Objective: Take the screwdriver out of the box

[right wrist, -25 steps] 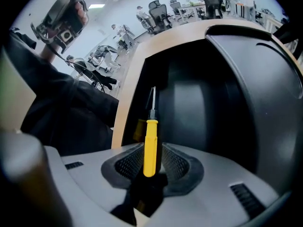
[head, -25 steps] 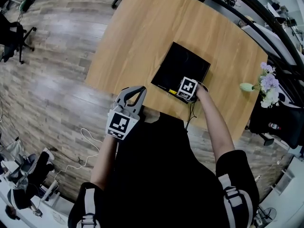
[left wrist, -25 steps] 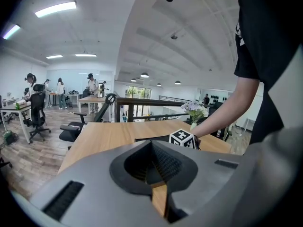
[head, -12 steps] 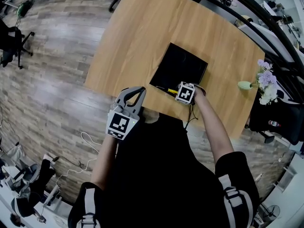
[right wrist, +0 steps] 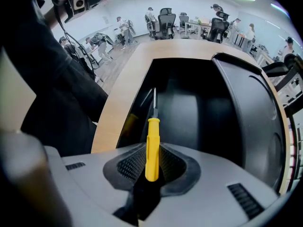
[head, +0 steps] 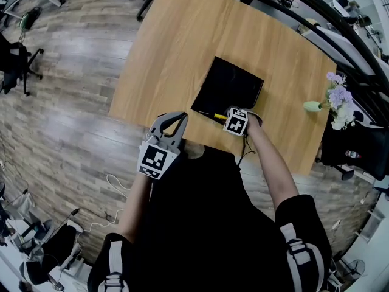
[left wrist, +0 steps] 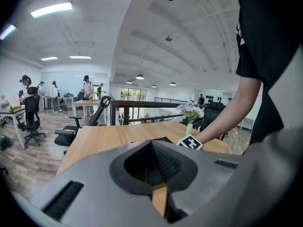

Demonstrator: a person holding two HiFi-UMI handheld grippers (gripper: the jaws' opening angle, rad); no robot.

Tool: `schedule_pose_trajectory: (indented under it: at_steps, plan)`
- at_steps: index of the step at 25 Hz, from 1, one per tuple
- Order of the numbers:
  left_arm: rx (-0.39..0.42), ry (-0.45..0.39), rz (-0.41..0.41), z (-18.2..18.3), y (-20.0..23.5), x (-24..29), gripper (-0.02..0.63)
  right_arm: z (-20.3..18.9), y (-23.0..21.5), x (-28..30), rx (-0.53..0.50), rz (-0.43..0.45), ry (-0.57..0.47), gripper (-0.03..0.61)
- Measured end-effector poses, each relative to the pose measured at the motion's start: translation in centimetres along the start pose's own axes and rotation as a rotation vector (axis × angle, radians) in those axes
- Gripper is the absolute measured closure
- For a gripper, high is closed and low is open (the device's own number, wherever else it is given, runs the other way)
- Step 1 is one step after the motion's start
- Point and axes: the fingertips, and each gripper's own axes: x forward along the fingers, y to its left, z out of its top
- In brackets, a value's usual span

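Wood-plank office floor surrounds a pale wooden tabletop [head: 176,41], which carries a flat black box [head: 234,84] near its front edge and a small vase of flowers [head: 337,102] well off to the right.

The right tool [right wrist: 151,162] is clamped on the screwdriver [right wrist: 151,145], taking it by the rear end of its yellow plastic handle. The thin metal shaft points forward over the near edge of the box, with the dark inside of the box beyond it. From the head view it sits right at the box's front rim, and whether it has fully cleared that rim I cannot tell.

The left tool [left wrist: 156,188] is closed on nothing and hangs off the near edge of the tabletop, well apart from the box.

The screwdriver looks light and rigid, so its weight should be no trouble. The handle looks smooth and is gripped only at its end, so the long front part could pivot if the shaft catches the box wall. A hold nearer the middle of the handle would likely be steadier.
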Motion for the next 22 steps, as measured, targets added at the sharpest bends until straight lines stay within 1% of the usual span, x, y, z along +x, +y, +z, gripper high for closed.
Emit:
schedule_pose_trajectory:
  at_steps: [7, 10, 13, 18, 22]
  plan:
    - [0.016, -0.008, -0.012, 0.3, 0.3, -0.3, 0.591, 0.3, -0.6, -0.4, 0.026, -0.062, 0.001, 0.484]
    - [0.025, -0.014, -0.018, 0.4, 0.4, -0.3, 0.591, 0.2, -0.9, -1.1, 0.035, -0.108, -0.01, 0.485]
    - [0.031, -0.021, -0.025, 0.6, 0.5, -0.3, 0.591, 0.2, -1.4, -2.1, 0.068, -0.159, -0.039, 0.485]
    - [0.055, -0.033, -0.039, 1.1, 0.6, -0.6, 0.592, 0.3, -1.2, -3.9, 0.121, -0.22, -0.087, 0.485]
    - [0.076, -0.042, -0.05, 1.2, 0.6, -1.2, 0.592, 0.4, -0.8, -5.1, 0.173, -0.283, -0.148, 0.485]
